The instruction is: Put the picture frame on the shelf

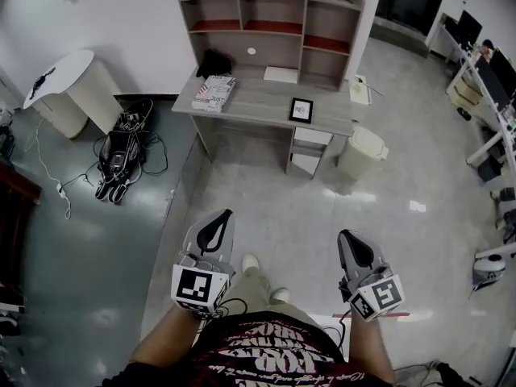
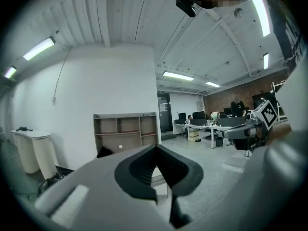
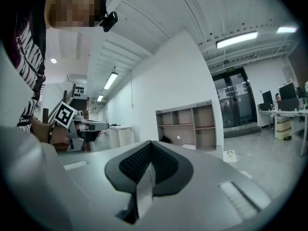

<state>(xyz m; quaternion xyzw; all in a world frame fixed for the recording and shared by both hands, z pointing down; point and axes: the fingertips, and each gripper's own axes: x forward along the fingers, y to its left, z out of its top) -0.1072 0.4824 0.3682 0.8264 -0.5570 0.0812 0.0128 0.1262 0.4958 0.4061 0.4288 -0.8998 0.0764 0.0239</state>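
Note:
A small black picture frame (image 1: 301,110) leans upright on the grey desk (image 1: 258,103), right of its middle. Over the desk rises the grey shelf unit (image 1: 270,29) with open compartments; it also shows far off as the shelf unit (image 2: 126,131) and the shelf unit (image 3: 190,124). My left gripper (image 1: 225,214) and right gripper (image 1: 346,235) are held low in front of the person, well short of the desk. The jaws of the left gripper (image 2: 155,150) and of the right gripper (image 3: 151,146) meet at the tips with nothing between them. Neither gripper view shows the frame.
On the desk lie a stack of books (image 1: 214,92), a black bag (image 1: 213,63) and a white sheet (image 1: 280,74). A white bin (image 1: 362,152) stands right of the desk. Cables and black gear (image 1: 121,147) lie left, near a round white table (image 1: 68,83). Office desks (image 1: 484,79) line the right.

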